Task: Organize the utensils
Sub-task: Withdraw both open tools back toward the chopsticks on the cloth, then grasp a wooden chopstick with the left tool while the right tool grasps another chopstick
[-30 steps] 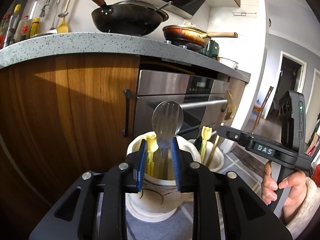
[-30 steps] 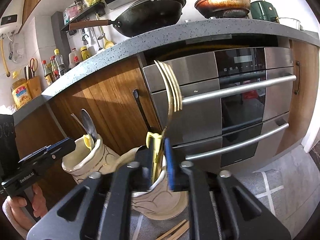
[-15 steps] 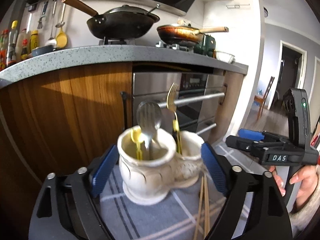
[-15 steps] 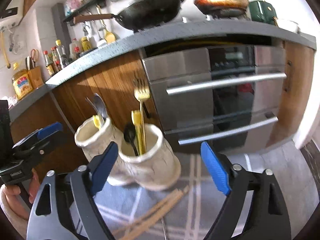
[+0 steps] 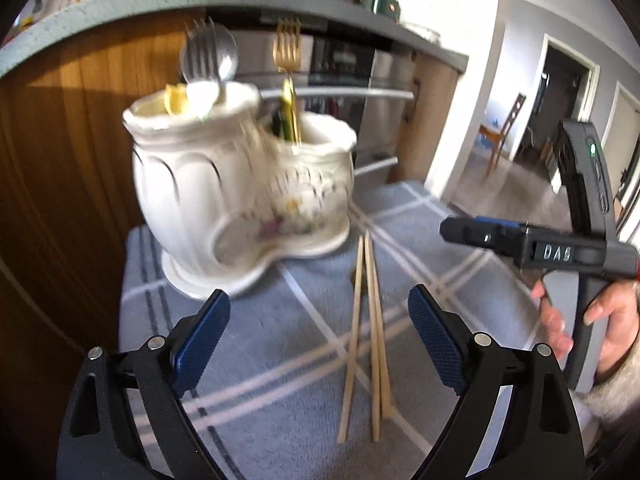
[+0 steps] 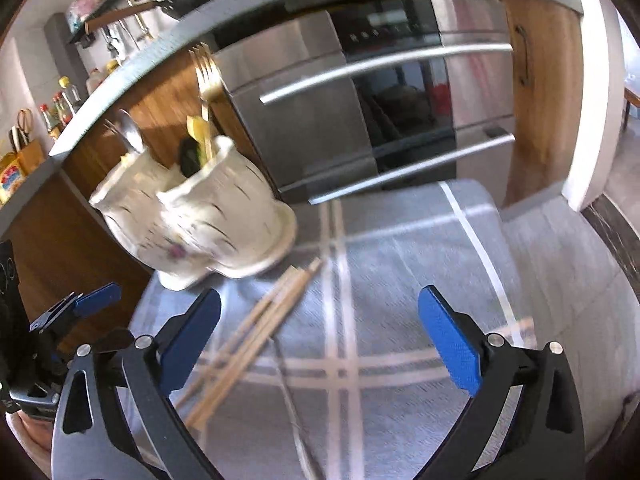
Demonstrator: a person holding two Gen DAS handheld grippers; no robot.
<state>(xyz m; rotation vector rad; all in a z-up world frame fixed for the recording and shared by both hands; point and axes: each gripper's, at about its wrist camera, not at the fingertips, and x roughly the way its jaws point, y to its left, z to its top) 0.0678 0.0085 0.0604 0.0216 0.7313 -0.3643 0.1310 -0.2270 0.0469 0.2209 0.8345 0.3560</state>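
A white ceramic double utensil holder (image 5: 240,196) stands on a grey-blue checked cloth (image 5: 280,360). Its left cup holds a silver spoon (image 5: 208,58) and a yellow utensil; its right cup holds a gold fork (image 5: 287,50). Several wooden chopsticks (image 5: 370,320) lie on the cloth in front of it. My left gripper (image 5: 318,330) is open and empty, above the chopsticks. My right gripper (image 6: 318,334) is open and empty, back from the holder (image 6: 200,216), with the chopsticks (image 6: 256,328) by its left finger. The gold fork (image 6: 206,76) shows here too.
Wooden cabinet doors (image 5: 80,120) and a steel oven with bar handles (image 6: 384,68) stand right behind the cloth. A grey counter (image 5: 200,4) with pans overhangs above. The right gripper's body (image 5: 560,252) is at the right of the left wrist view. A doorway (image 5: 560,100) opens at the right.
Both grippers let go of the spoon and the fork, which now stand in the holder, opened wide, and drew back and upward so the chopsticks on the cloth come into view.
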